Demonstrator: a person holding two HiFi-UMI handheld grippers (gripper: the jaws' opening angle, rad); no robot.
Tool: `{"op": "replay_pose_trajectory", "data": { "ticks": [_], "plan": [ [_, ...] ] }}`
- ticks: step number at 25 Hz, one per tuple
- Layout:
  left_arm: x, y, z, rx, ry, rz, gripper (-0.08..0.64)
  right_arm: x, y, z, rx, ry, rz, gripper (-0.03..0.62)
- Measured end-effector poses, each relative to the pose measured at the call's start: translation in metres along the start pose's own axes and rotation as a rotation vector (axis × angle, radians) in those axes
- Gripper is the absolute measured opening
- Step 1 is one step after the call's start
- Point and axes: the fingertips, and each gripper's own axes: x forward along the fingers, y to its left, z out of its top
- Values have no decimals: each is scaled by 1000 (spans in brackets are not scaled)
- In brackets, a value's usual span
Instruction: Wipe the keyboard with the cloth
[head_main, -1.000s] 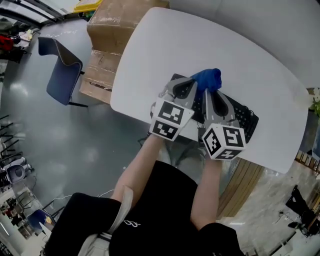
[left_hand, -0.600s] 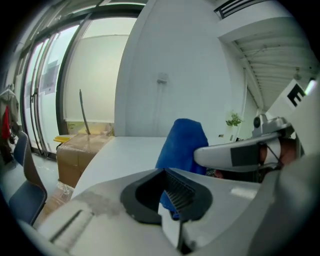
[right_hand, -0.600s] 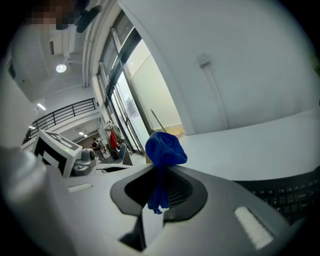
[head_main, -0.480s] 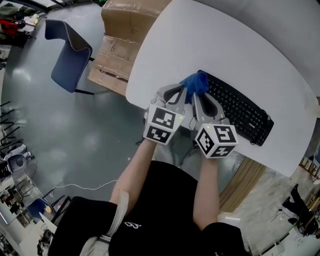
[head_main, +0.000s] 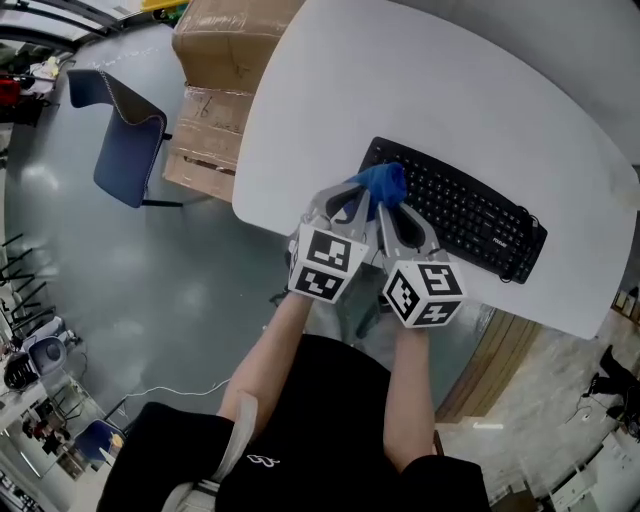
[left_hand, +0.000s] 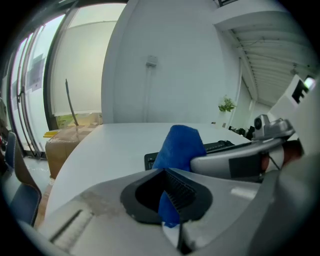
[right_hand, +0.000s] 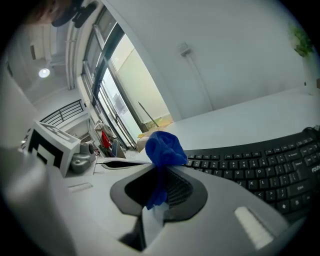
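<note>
A black keyboard (head_main: 470, 214) lies slantwise on the white table (head_main: 450, 90), near its front edge. A bunched blue cloth (head_main: 384, 183) sits over the keyboard's left end. Both grippers hold it side by side: my left gripper (head_main: 352, 193) is shut on the blue cloth (left_hand: 178, 148), and my right gripper (head_main: 388, 202) is shut on the same blue cloth (right_hand: 164, 149). In the right gripper view the keyboard (right_hand: 260, 167) stretches away to the right just beyond the jaws. The left gripper view shows only a sliver of keyboard (left_hand: 150, 160) behind the cloth.
Cardboard boxes (head_main: 225, 70) stand on the floor left of the table. A blue chair (head_main: 122, 135) is farther left. The table's front edge runs just under the grippers, with grey floor below. A small plant (left_hand: 226, 105) shows far off.
The cloth and both grippers have slid from mid-keyboard toward the keyboard's left end. Both jaws stay shut on the cloth. The head view has shifted slightly.
</note>
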Motion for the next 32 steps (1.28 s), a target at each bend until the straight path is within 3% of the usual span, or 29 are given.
{"op": "replay_pose_trajectory", "data": {
  "ticks": [14, 32],
  "plan": [
    [25, -55, -2, 47, 46, -97, -2, -37, -44, -7, 60, -8, -105, 38],
    [47, -112, 3, 81, 62, -149, -2, -79, -87, -13, 107, -31, -162, 38]
  ]
}}
